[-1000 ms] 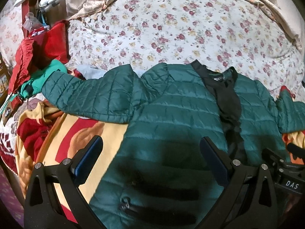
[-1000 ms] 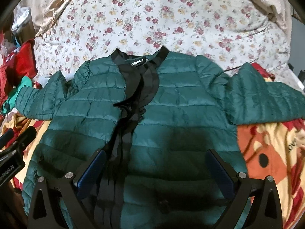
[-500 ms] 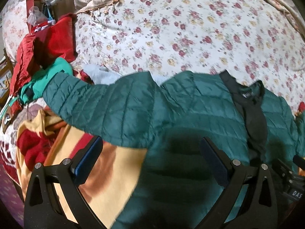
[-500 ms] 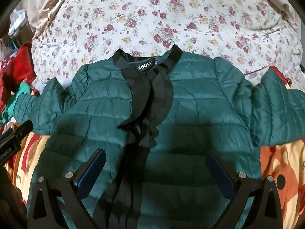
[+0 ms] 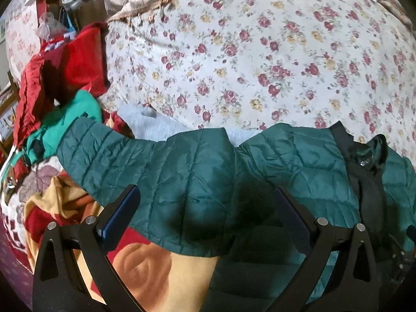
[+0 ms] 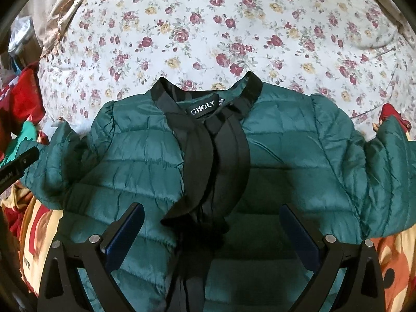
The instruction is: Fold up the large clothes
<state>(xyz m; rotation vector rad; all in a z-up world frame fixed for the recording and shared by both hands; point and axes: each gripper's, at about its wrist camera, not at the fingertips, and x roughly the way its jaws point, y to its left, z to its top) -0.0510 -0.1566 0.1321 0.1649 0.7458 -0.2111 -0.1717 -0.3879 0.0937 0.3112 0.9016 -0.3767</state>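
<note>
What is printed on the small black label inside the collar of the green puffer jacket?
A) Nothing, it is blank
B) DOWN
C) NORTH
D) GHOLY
D: in the right wrist view the black label at the neck of the green puffer jacket reads GHOLY in pale letters.
</note>
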